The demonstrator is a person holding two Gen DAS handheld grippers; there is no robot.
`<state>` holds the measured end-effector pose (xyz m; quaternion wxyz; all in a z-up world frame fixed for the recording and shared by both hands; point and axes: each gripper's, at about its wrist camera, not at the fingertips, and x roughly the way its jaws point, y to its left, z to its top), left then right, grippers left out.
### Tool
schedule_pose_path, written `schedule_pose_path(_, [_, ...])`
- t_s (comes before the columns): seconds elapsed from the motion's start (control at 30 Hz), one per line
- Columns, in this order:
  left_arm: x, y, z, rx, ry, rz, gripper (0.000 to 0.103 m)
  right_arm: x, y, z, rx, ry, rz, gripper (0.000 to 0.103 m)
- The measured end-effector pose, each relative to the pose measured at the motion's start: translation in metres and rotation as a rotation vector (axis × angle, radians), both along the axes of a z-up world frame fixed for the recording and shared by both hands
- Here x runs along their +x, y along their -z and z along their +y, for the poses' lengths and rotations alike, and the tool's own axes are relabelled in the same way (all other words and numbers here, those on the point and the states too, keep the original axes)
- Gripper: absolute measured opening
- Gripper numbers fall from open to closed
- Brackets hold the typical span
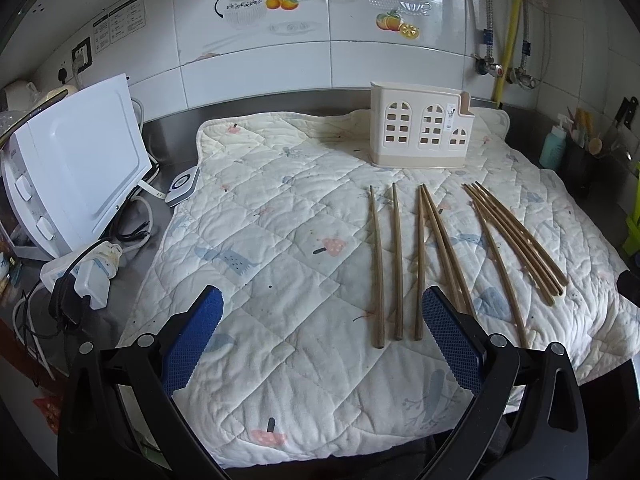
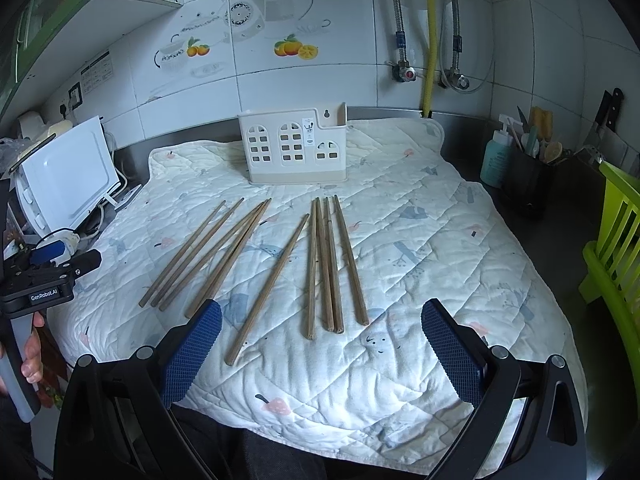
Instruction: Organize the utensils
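Several wooden chopsticks (image 1: 420, 264) lie side by side on a quilted mat (image 1: 280, 240), also in the right wrist view (image 2: 324, 264). A cream utensil holder (image 1: 420, 132) with window-shaped cutouts stands upright at the mat's far edge, also in the right wrist view (image 2: 296, 148). My left gripper (image 1: 322, 312) is open and empty above the mat's near part, left of the chopsticks. My right gripper (image 2: 320, 324) is open and empty, hovering just short of the near ends of the chopsticks. The left gripper's body (image 2: 48, 276) shows at the left edge of the right wrist view.
A white appliance (image 1: 80, 168) with cables and a power strip (image 1: 80, 276) stands left of the mat. A teal bottle (image 2: 496, 156) and a dark utensil pot (image 2: 528, 176) stand at the right. A green rack (image 2: 616, 248) is at the right edge. A tiled wall is behind.
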<state>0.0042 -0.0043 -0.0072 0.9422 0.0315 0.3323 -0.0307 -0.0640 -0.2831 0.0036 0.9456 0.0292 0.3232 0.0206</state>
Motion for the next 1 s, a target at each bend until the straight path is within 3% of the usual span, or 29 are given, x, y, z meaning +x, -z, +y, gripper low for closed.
schedule_pose_path(1.0, [0.0011, -0.0018, -0.0012, 0.025, 0.007, -0.038, 0.098, 0.0060, -0.0007, 0.0031, -0.032, 0.003, -0.005, 0.097])
